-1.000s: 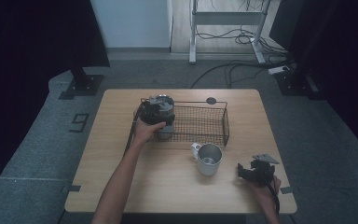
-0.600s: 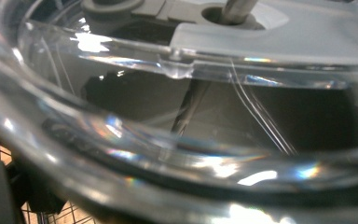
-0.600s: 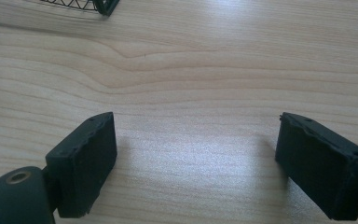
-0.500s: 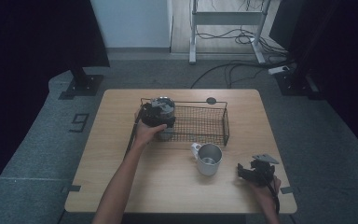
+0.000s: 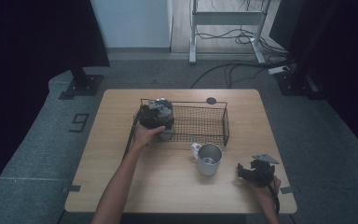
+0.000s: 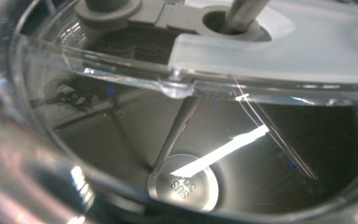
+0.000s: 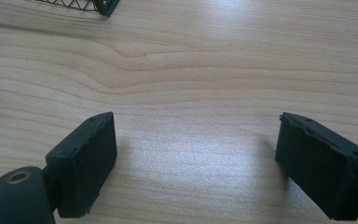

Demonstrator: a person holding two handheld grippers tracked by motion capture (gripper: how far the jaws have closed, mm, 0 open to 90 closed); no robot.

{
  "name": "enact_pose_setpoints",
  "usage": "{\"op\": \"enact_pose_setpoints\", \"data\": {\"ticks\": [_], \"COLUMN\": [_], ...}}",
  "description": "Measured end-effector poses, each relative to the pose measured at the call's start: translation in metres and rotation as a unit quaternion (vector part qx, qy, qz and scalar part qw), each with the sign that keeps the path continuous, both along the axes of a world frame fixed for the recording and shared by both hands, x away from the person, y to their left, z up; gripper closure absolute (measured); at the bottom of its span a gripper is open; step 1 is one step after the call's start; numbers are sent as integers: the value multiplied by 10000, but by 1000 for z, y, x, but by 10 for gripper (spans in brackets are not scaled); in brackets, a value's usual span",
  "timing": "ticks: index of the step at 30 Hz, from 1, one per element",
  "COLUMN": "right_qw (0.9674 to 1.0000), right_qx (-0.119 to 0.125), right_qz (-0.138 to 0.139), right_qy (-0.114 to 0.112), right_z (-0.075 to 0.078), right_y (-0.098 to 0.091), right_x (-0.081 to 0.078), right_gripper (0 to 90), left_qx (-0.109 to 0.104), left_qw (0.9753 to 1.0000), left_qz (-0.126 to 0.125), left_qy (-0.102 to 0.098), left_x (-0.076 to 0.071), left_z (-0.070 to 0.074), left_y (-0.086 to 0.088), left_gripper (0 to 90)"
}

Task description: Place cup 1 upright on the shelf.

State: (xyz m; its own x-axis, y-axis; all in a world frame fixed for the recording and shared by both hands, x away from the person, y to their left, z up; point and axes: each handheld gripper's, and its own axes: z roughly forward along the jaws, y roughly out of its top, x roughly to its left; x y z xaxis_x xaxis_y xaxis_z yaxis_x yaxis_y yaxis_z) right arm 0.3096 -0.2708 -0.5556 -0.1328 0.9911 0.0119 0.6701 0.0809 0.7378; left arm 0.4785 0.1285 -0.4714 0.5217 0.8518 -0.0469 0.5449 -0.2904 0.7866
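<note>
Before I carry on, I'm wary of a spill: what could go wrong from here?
The left gripper is on a clear-lidded steel pot at the basket's left end; its grip isn't visible, so the pot could slip or snag the wire. The mug stands close to the basket and could be knocked.

A steel mug point(image 5: 209, 159) stands upright on the wooden table point(image 5: 168, 186) just before the wire basket's point(image 5: 200, 123) near right corner, a black grommet point(image 5: 210, 100) sits behind the basket, and cables point(image 5: 233, 70) trail over the grey floor point(image 5: 51, 149).
</note>
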Motion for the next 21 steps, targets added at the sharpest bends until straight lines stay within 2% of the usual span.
{"op": "enact_pose_setpoints", "data": {"ticks": [8, 13, 21], "right_qw": [10000, 10000, 10000], "right_qx": [0, 1, 3], "right_qz": [0, 0, -2], "right_qy": [0, 0, 1], "right_z": [0, 0, 0], "right_y": [0, 0, 0], "right_x": [0, 0, 0], "right_gripper": [122, 122, 122], "left_qx": [7, 73, -143], "left_qw": [10000, 10000, 9998], "left_qz": [30, 3, -37], "left_qy": [18, -38, -108], "left_x": [-1, -3, -8], "left_z": [0, 1, 9], "left_y": [-1, -2, 4], "left_gripper": [37, 24, 0]}}
